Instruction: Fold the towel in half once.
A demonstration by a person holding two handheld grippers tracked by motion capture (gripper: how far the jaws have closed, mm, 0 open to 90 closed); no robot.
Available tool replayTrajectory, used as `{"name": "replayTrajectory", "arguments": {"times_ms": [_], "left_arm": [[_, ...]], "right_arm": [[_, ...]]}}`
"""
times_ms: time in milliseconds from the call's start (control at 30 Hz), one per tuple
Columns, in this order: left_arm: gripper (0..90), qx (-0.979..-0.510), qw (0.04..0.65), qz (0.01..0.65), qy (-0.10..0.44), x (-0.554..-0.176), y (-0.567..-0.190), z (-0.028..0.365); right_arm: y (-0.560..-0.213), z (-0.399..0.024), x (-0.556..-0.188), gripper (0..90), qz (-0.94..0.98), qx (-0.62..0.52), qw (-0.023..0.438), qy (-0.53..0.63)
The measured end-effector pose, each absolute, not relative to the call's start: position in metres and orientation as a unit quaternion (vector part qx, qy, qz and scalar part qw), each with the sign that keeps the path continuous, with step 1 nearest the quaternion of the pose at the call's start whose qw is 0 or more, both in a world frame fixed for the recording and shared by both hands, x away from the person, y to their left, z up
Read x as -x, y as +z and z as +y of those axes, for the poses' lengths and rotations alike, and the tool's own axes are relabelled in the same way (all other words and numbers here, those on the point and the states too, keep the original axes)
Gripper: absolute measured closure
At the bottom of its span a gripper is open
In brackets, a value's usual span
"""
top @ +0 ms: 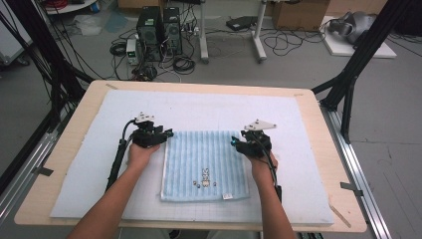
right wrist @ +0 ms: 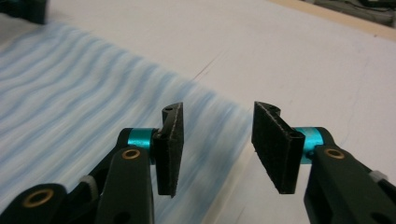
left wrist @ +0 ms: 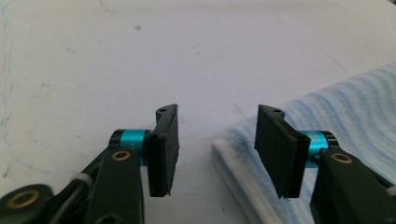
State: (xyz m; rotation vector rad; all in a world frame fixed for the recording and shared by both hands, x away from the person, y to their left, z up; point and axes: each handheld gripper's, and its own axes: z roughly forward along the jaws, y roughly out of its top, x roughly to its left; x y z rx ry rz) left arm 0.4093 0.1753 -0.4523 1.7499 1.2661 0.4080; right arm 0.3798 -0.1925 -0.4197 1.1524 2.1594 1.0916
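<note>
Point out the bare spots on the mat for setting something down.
Free: the white mat beyond the blue towel, and its strips left of the left claw and right of the right claw. Crowded: the towel's far corners.

Both grippers [top: 169,133] [top: 233,142] low; fingers [left wrist: 163,154] apart.

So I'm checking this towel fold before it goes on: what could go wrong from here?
1. The left tongs stand open at the folded towel corner; closing now may pinch one layer only, so the fold opens.
2. The right tongs straddle the towel's edge, open, in a blurred view; they might close on the white mat instead.
</note>
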Motion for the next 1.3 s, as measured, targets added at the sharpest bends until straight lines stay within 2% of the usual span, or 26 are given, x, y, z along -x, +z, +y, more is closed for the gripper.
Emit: {"name": "replayTrajectory", "arguments": {"times_ms": [133,200,233,300,333,400,633,667,733,800,900,967,1100,1167,1233,1300], "left_arm": [[52.0,-0.729,0.436,0.505,0.155,-0.412,-0.453,0.171],[62.1,-0.735,0.432,0.498,0.157,-0.411,-0.453,0.169],[71.1,-0.741,0.428,0.493,0.156,-0.411,-0.453,0.168],[84.7,-0.749,0.424,0.483,0.163,-0.41,-0.453,0.163],[86.0,-0.749,0.423,0.483,0.162,-0.41,-0.452,0.163],[86.8,-0.742,0.428,0.492,0.155,-0.412,-0.453,0.164],[86.5,-0.745,0.435,0.482,0.155,-0.415,-0.452,0.158],[84.1,-0.744,0.434,0.482,0.159,-0.414,-0.452,0.159],[59.5,-0.735,0.445,0.491,0.146,-0.414,-0.449,0.163],[50.3,-0.728,0.462,0.489,0.133,-0.411,-0.443,0.17],[38.8,-0.715,0.499,0.468,0.146,-0.402,-0.432,0.178],[25.2,-0.71,0.512,0.459,0.154,-0.396,-0.426,0.18],[20.8,-0.714,0.535,0.43,0.141,-0.383,-0.419,0.182],[20.6,-0.707,0.544,0.428,0.146,-0.376,-0.415,0.186],[20.5,-0.701,0.55,0.431,0.147,-0.37,-0.413,0.191],[19.7,-0.7,0.554,0.428,0.139,-0.364,-0.411,0.196]], "right_arm": [[-0.433,-0.184,-0.411,47.4,0.797,-0.428,0.213,0.368],[-0.443,-0.182,-0.419,50.2,0.809,-0.433,0.2,0.343],[-0.446,-0.183,-0.42,53.8,0.803,-0.441,0.189,0.354],[-0.447,-0.185,-0.419,67.5,0.794,-0.454,0.178,0.362],[-0.446,-0.185,-0.418,77.4,0.795,-0.454,0.172,0.365],[-0.446,-0.183,-0.415,82.8,0.795,-0.453,0.169,0.365],[-0.441,-0.184,-0.401,82.5,0.792,-0.465,0.204,0.34],[-0.44,-0.185,-0.4,77.6,0.79,-0.467,0.206,0.34],[-0.436,-0.19,-0.398,62.1,0.784,-0.466,0.216,0.347],[-0.429,-0.199,-0.393,46.1,0.77,-0.468,0.216,0.377],[-0.42,-0.213,-0.381,35.4,0.761,-0.464,0.23,0.39],[-0.414,-0.222,-0.372,30.0,0.76,-0.461,0.232,0.394],[-0.402,-0.233,-0.359,27.5,0.762,-0.441,0.237,0.41],[-0.399,-0.235,-0.352,25.9,0.769,-0.43,0.244,0.404],[-0.395,-0.237,-0.345,20.4,0.769,-0.427,0.253,0.404],[-0.392,-0.241,-0.338,19.7,0.765,-0.421,0.253,0.415]]}}
